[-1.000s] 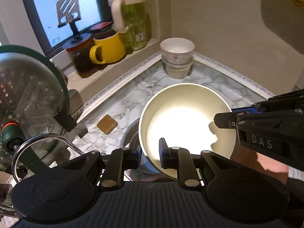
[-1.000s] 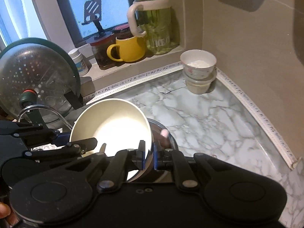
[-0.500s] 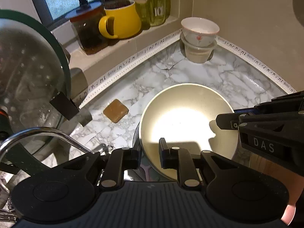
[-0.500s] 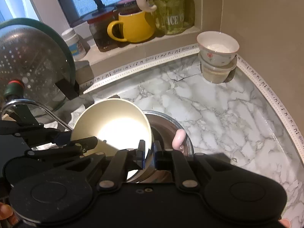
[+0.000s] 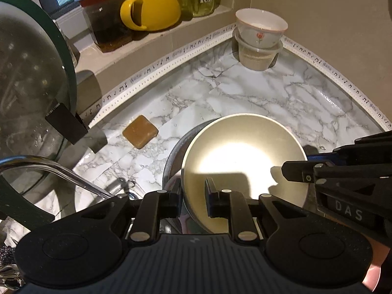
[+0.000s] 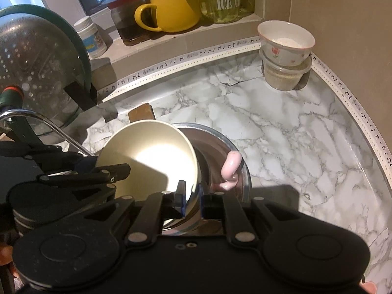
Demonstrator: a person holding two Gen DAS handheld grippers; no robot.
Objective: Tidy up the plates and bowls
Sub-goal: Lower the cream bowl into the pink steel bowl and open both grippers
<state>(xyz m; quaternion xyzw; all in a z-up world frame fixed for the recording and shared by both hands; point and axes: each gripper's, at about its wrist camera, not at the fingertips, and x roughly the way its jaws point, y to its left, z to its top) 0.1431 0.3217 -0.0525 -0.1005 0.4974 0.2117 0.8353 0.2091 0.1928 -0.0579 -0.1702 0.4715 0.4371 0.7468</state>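
Note:
A cream bowl point(image 5: 245, 161) is held between both grippers, tilted, over a steel bowl point(image 6: 220, 152) on the marble counter. My left gripper point(image 5: 193, 196) is shut on the cream bowl's near rim. My right gripper point(image 6: 191, 201) is shut on the opposite rim, and the cream bowl point(image 6: 147, 154) leans left in the right wrist view. The steel bowl's rim point(image 5: 176, 147) shows behind the cream bowl. A small flowered bowl point(image 5: 261, 30) sits stacked on a plastic tub point(image 5: 257, 56) in the far corner.
A window ledge holds a yellow mug point(image 5: 152, 7), a dark jar point(image 5: 105, 29) and a green pitcher point(image 6: 225, 0). A glass pot lid point(image 5: 31, 85) stands at left above a tap point(image 5: 54, 171). A brown soap bar point(image 5: 140, 131) lies on the counter.
Both grippers have moved forward and down with the cream bowl, closer to the counter and the steel bowl. The far corner bowls look nearer.

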